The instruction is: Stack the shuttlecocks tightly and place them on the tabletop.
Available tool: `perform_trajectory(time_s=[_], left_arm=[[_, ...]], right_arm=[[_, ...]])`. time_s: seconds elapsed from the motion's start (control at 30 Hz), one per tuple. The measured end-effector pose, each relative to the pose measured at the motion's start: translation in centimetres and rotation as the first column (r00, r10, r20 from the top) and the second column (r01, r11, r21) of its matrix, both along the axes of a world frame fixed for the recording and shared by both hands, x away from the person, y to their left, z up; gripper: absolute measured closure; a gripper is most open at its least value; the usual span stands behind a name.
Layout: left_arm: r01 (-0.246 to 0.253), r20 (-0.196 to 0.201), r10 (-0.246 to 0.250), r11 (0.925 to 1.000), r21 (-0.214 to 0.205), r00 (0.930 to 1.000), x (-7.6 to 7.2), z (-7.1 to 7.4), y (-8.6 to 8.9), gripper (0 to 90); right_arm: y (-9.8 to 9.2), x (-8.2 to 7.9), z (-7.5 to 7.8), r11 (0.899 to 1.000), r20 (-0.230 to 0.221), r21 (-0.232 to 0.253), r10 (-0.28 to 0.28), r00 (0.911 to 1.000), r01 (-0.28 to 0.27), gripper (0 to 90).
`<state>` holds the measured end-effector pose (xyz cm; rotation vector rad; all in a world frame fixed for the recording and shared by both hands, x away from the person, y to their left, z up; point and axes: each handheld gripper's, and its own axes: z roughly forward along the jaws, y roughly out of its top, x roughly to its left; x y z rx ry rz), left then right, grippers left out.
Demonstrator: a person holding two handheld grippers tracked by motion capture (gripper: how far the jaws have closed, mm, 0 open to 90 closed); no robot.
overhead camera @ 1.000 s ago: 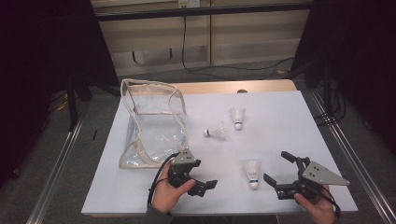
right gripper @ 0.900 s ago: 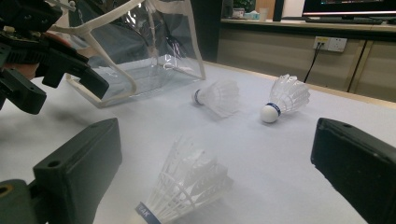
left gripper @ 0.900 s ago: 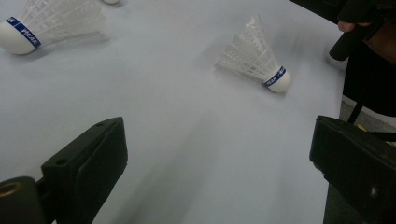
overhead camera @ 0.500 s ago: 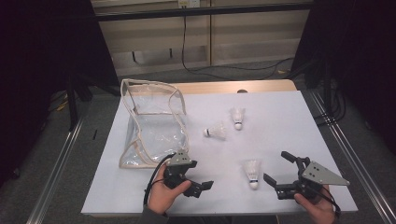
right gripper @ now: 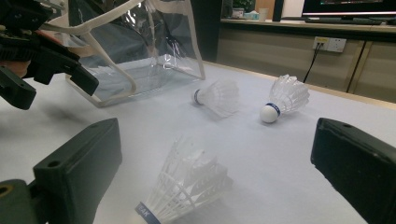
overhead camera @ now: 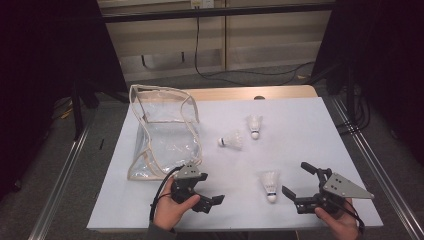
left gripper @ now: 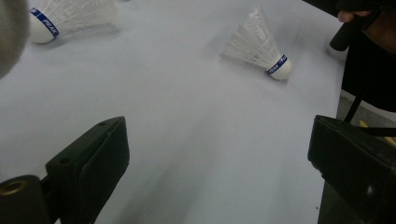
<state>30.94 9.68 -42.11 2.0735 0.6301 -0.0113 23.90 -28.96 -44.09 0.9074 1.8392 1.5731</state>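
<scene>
Three white shuttlecocks lie on the white table (overhead camera: 310,130): one at the back (overhead camera: 255,125), one in the middle (overhead camera: 231,141) and one near the front (overhead camera: 270,184). My left gripper (overhead camera: 207,190) is open just in front of the clear bag (overhead camera: 165,135), holding nothing. Its own view (left gripper: 219,140) looks across bare table to the front shuttlecock (left gripper: 259,46). My right gripper (overhead camera: 296,178) is open beside the front shuttlecock, to its right. In the right gripper view (right gripper: 217,140) that shuttlecock (right gripper: 187,186) lies low between the wide jaws, untouched.
The clear plastic bag with cream edging (right gripper: 135,46) stands open at the table's left, past the two farther shuttlecocks (right gripper: 219,97) (right gripper: 285,98). The table's near edge runs just under both hands. Metal rails (overhead camera: 65,175) flank the table, and cables trail on the floor behind.
My left gripper has shifted slightly left and toward the near edge. The right gripper and the shuttlecocks have stayed put.
</scene>
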Motion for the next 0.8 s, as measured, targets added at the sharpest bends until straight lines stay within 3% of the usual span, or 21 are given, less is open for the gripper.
perform_trajectory(time_s=[0.4,0.8], left_arm=[[0.026,-0.002,-0.026,0.9994,-0.021,0.9997,-0.2,0.3,0.7,5.5],[0.014,-0.005,-0.014,0.9996,-0.025,0.9999,-0.4,0.2,1.6,5.5]], right_arm=[[0.0,0.0,0.0,1.0,-0.001,0.001,0.002,1.0,-0.002,1.3],[0.1,0.0,0.0,1.0,0.002,0.0,0.003,1.0,-0.003,1.3]])
